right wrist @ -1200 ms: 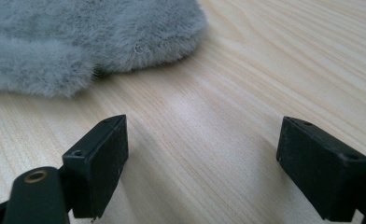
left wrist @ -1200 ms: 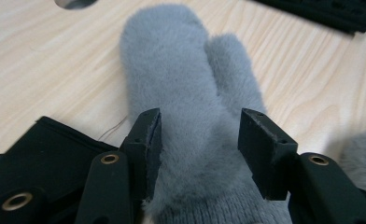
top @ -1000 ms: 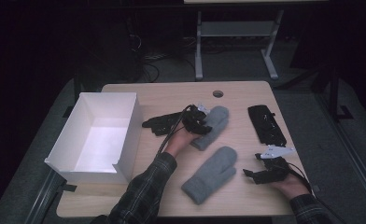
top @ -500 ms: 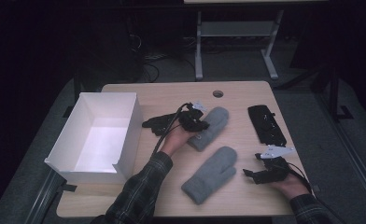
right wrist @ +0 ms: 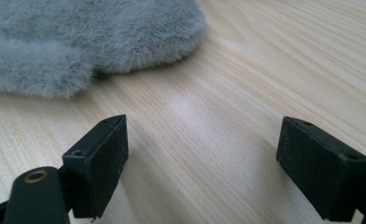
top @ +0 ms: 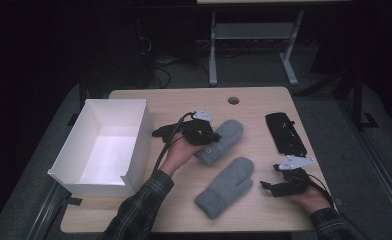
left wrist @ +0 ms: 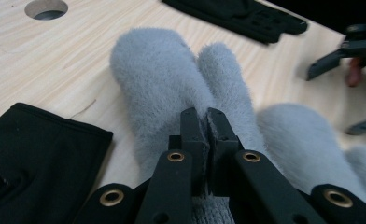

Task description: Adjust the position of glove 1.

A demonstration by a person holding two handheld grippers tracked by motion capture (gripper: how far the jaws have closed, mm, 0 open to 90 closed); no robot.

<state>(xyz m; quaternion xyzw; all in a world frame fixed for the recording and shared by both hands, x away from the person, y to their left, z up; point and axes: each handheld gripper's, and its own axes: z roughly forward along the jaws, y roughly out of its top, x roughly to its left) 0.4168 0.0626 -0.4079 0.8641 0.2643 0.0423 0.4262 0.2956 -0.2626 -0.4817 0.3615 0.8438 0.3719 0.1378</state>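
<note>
- The far grey mitten (top: pixel 219 141) lies just right of the white box (top: pixel 104 145); it looks soft, light, floppy.
- Left gripper (left wrist: pixel 207 122) pinches its cuff, a good hold.
- Right gripper (right wrist: pixel 202 161) is wide apart, empty.

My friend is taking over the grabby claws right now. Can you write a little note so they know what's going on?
Left gripper: jaws have just closed and are shut on the far grey mitten, pinching its cuff end.
Right gripper: jaws open, holding nothing, low over the bare table beside the near grey mitten.
Things: both mittens lie mid-table. The white box stands on the left. One black glove lies at the right, another beside the left gripper.
Done: far mitten gripped.
Left: probably move that mitten into the box, then the near one; that is only a guess.
</note>
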